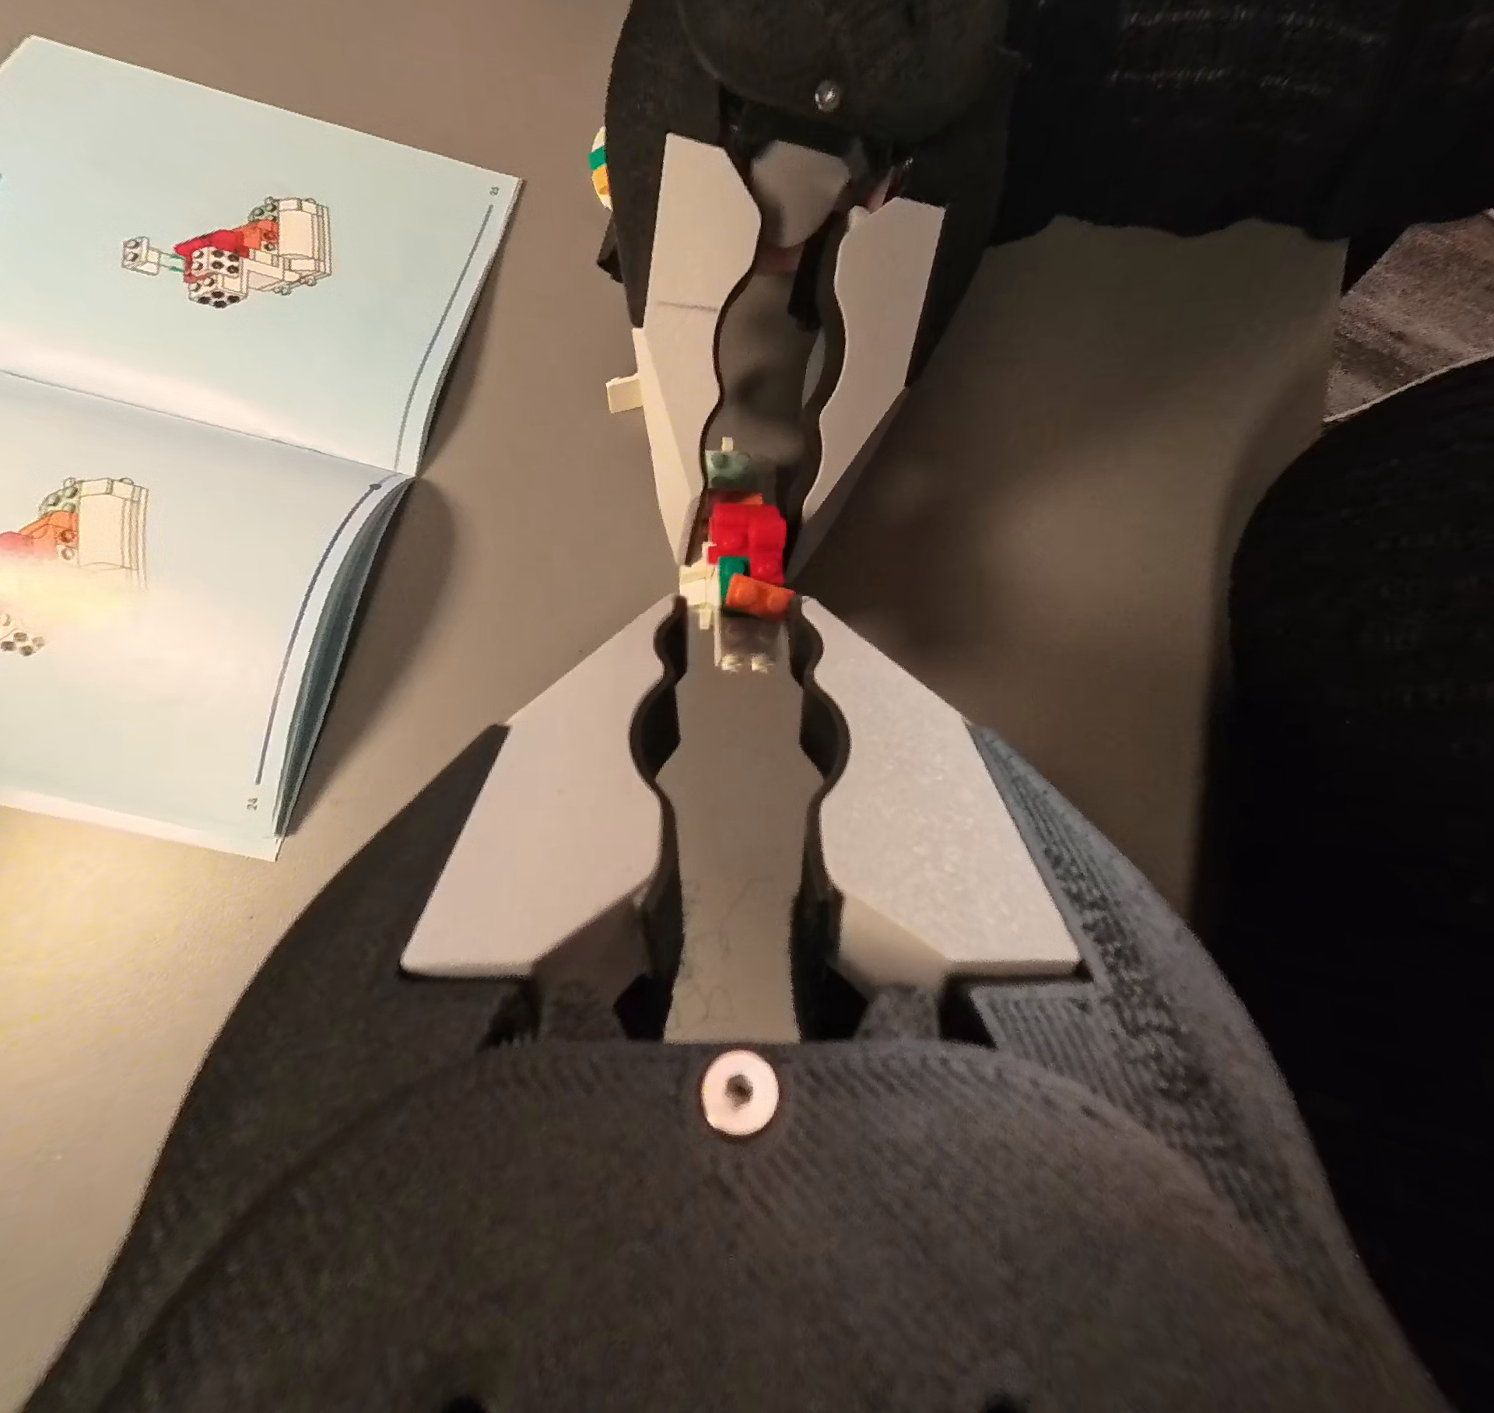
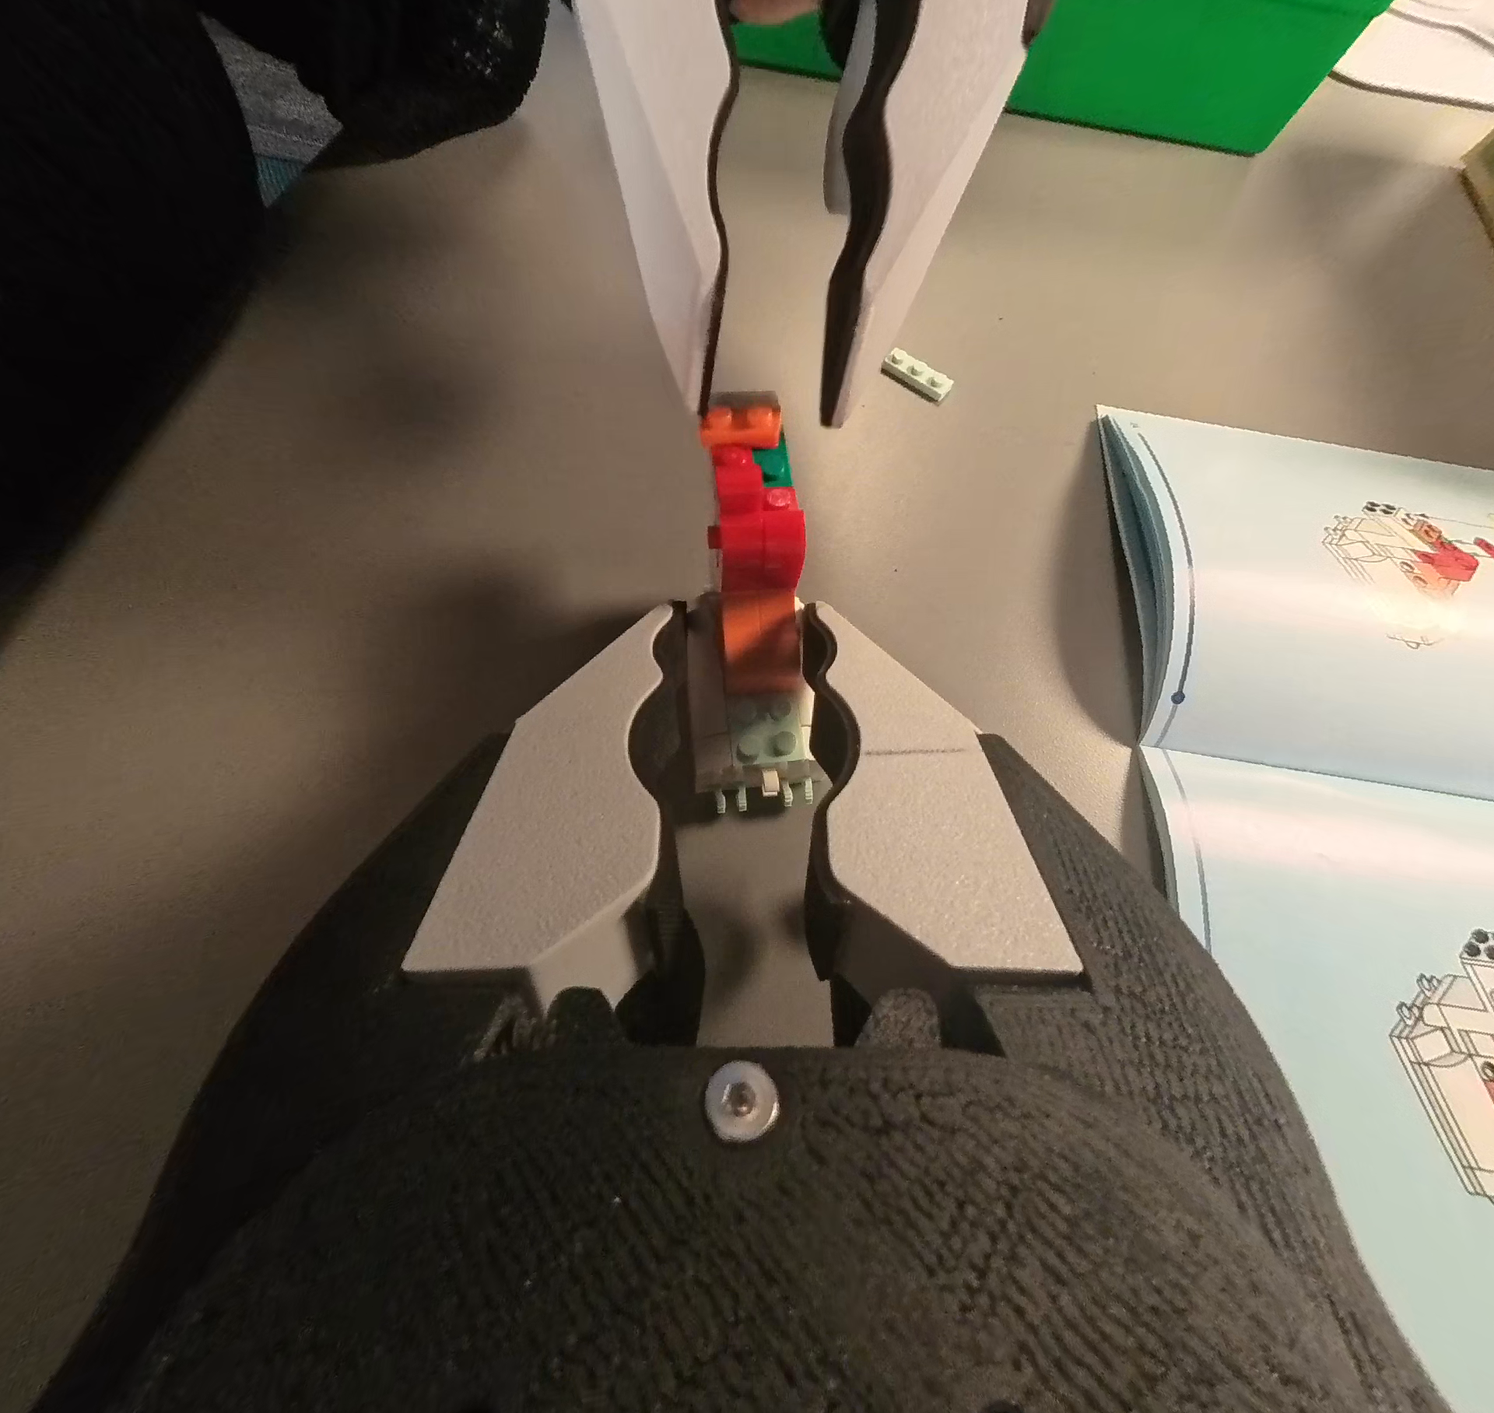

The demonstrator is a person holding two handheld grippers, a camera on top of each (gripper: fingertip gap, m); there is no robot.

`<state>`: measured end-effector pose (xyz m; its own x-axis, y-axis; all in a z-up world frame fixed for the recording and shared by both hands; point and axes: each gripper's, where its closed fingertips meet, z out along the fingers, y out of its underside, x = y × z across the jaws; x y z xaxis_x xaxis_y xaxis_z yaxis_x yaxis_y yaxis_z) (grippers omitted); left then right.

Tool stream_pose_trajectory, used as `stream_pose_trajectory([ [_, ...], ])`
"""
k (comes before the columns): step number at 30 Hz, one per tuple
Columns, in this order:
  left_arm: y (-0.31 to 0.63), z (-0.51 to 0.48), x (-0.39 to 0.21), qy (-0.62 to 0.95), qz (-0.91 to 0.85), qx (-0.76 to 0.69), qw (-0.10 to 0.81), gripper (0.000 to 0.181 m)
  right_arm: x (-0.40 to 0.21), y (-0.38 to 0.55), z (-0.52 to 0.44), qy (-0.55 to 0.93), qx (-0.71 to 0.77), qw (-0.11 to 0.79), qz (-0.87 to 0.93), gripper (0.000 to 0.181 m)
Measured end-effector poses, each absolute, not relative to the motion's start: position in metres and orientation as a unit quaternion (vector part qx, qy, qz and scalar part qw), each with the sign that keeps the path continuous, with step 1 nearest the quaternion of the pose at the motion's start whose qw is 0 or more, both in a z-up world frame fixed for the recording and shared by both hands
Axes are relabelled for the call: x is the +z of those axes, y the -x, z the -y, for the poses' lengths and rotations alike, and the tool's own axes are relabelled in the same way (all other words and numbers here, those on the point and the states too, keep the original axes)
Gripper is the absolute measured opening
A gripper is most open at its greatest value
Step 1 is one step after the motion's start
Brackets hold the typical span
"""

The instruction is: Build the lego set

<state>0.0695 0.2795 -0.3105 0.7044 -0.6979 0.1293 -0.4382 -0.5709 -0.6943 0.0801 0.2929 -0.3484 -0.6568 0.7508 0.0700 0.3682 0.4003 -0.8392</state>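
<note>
Two grippers meet over the tabletop (image 1: 1051, 420). Left wrist view: the left gripper (image 1: 740, 630), jaws apart, reaches the lego model's (image 1: 748, 545) orange end; an open instruction booklet (image 1: 242, 404) lies left.

Right wrist view: the right gripper (image 2: 744, 647) clamps the lego model (image 2: 756, 558) at its base; a loose pale plate (image 2: 917, 376) and a green box (image 2: 1213, 40) sit toward the far edge, its contents unseen.

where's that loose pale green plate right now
In the right wrist view the pale green plate lies flat on the table, right of the left gripper tips and just beyond the open instruction booklet.

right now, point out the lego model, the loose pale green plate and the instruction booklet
lego model (image 2: 758, 545), right wrist view, red middle bricks
pale green plate (image 2: 917, 374), right wrist view, studded top
instruction booklet (image 1: 242, 259), left wrist view, upper open page
</note>
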Motion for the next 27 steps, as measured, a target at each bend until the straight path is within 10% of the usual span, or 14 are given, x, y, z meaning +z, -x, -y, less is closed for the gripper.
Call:
stream_pose_trajectory([
  [1, -0.068, -0.280, -0.309, 0.864, -0.326, -0.196, 0.331, 0.024, -0.349, -0.080, -0.292, 0.347, 0.424, 0.225, 0.806, 0.027],
  [10, -0.067, -0.275, -0.305, 0.829, -0.331, -0.152, 0.425, 0.039, -0.351, -0.078, -0.292, 0.355, 0.426, 0.223, 0.802, 0.027],
  [17, -0.046, -0.279, -0.309, 0.722, -0.418, 0.146, 0.531, 0.054, -0.349, -0.070, -0.306, 0.397, 0.423, 0.230, 0.781, 0.026],
  [27, -0.048, -0.283, -0.334, 0.592, -0.524, 0.376, 0.483, 0.055, -0.338, -0.065, -0.322, 0.427, 0.416, 0.249, 0.764, 0.019],
])
